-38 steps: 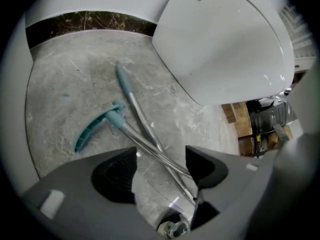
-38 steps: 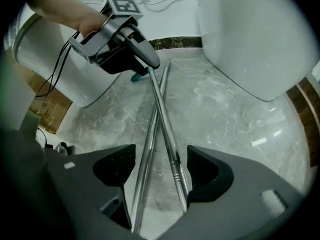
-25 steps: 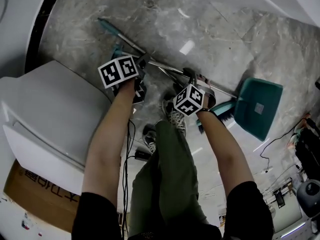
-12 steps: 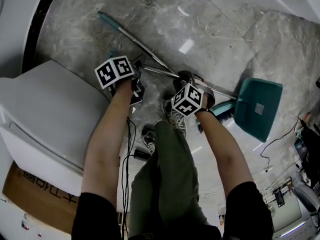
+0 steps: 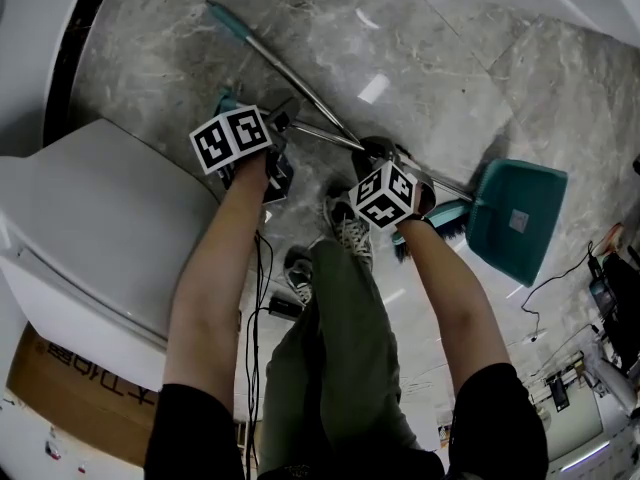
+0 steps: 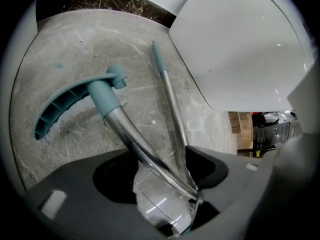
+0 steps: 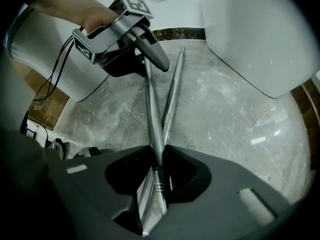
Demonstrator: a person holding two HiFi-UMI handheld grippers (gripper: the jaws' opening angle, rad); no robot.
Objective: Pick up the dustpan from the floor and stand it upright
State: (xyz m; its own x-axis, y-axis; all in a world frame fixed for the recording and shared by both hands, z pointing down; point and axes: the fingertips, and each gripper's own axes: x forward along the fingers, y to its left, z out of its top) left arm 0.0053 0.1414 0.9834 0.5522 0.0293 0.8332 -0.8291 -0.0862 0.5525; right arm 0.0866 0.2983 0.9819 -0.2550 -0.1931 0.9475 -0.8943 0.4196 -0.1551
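The right gripper point(image 7: 158, 155) pinches the pole point(image 7: 150, 104) of the dustpan point(image 5: 515, 218) between its fingertips. Its jaws have just been closing, and both pads bear on the metal just ahead of a ringed joint.

Ahead of those fingers the pole runs straight to the left gripper point(image 6: 163, 153). Its jaws are clamped on the pole too, but set wider. The pole slants across their gap, from one fingertip to deeper along the other finger.

Just past the left fingers the pole ends in a teal handle point(image 6: 100, 91) with a curved bow.

The broom stick point(image 6: 169, 94) lies on the floor point(image 6: 65, 49). It passes under the pole just ahead of the right fingers, and its teal tip reaches far beyond the left fingers.

Behind the right fingers, on their outer side, the brush point(image 5: 445, 218) lies just beside the dustpan. The dustpan's teal body lies flat on the floor, not upright.

A white unit point(image 5: 100, 218) stands on the left fingers' outer side.
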